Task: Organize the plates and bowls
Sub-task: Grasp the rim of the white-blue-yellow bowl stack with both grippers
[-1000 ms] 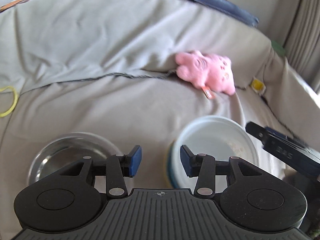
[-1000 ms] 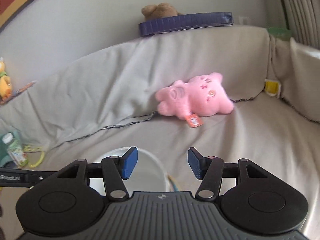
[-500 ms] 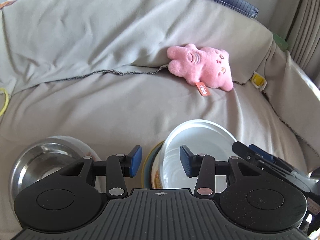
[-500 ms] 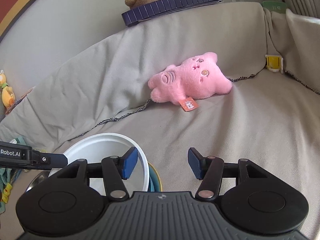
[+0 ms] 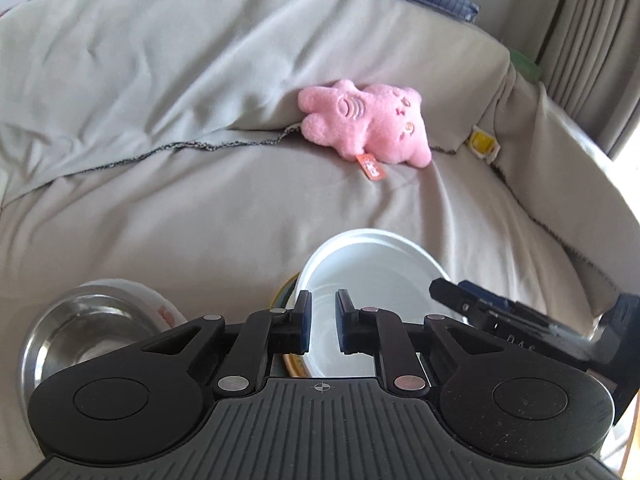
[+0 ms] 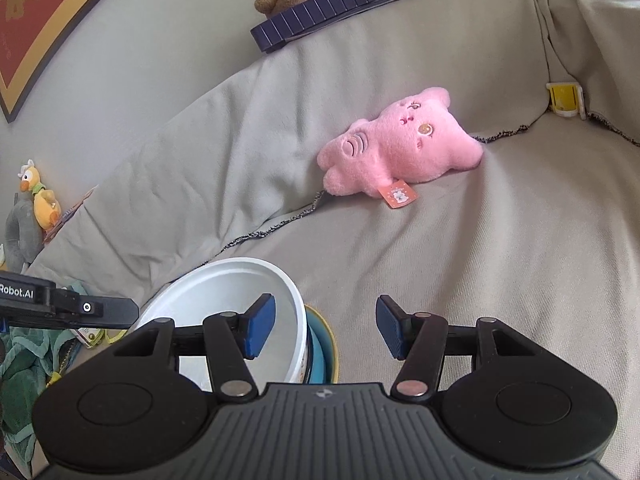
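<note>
A white bowl [image 5: 376, 276] sits nested in a blue bowl with a yellow rim [image 6: 320, 344] on the grey sofa cover. My left gripper [image 5: 323, 322] is shut on the white bowl's near rim, one finger inside and one outside. A steel bowl [image 5: 76, 328] stands to the left, nested in a white patterned bowl [image 5: 160, 304]. My right gripper [image 6: 325, 330] is open and empty, its left finger over the white bowl [image 6: 224, 300], its right finger over the sofa. The right gripper also shows at the right of the left wrist view [image 5: 520, 320].
A pink plush toy [image 5: 368, 124] lies at the seat's back crease, also in the right wrist view [image 6: 404, 152]. A yellow tag [image 5: 484, 142] sits at the right corner. Green cloth [image 6: 24, 352] and plush toys [image 6: 38, 196] lie at the left.
My left gripper has closed its fingers onto the white bowl's rim. The right gripper has shifted slightly, staying open beside the bowl.
</note>
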Tool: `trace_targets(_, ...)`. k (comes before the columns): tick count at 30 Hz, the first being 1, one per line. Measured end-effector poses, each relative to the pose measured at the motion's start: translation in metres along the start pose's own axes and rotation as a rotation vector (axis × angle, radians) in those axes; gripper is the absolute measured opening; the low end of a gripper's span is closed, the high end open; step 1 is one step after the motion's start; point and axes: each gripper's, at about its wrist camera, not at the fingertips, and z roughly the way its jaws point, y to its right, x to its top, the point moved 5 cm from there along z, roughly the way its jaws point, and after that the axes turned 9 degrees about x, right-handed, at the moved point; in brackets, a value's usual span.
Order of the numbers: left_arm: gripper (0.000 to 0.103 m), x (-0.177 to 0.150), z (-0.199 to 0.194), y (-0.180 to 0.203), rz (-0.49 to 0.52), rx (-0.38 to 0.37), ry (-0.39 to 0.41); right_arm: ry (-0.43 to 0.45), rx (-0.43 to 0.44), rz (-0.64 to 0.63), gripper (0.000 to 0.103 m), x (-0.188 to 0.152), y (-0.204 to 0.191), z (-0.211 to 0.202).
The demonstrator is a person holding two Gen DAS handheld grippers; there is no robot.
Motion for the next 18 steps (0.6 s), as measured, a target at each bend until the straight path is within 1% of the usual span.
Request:
trace_targets(2, 0.013, -0.004, 0.006, 0.001, 0.039, 0.025, -0.008, -0.016, -0.019, 0.002, 0.056, -0.004, 0.002, 0.004)
trace_targets(8, 0.013, -0.014, 0.016, 0.006, 0.084, 0.03, -0.043, -0.043, -0.021, -0.001, 0.057, -0.009, 0.0, 0.009)
trace_targets(11, 0.013, -0.014, 0.019, 0.009, 0.103, 0.068, -0.045, -0.075, 0.0, 0.023, 0.057, -0.013, 0.002, 0.012)
trace_targets(14, 0.013, -0.013, 0.02, 0.011, 0.105, 0.107, -0.037, -0.12, 0.045, 0.075, 0.058, -0.019, 0.006, 0.018)
trace_targets(18, 0.013, -0.011, 0.017, 0.017, 0.109, 0.094, -0.036, -0.188, 0.052, 0.134, 0.058, -0.03, 0.012, 0.028)
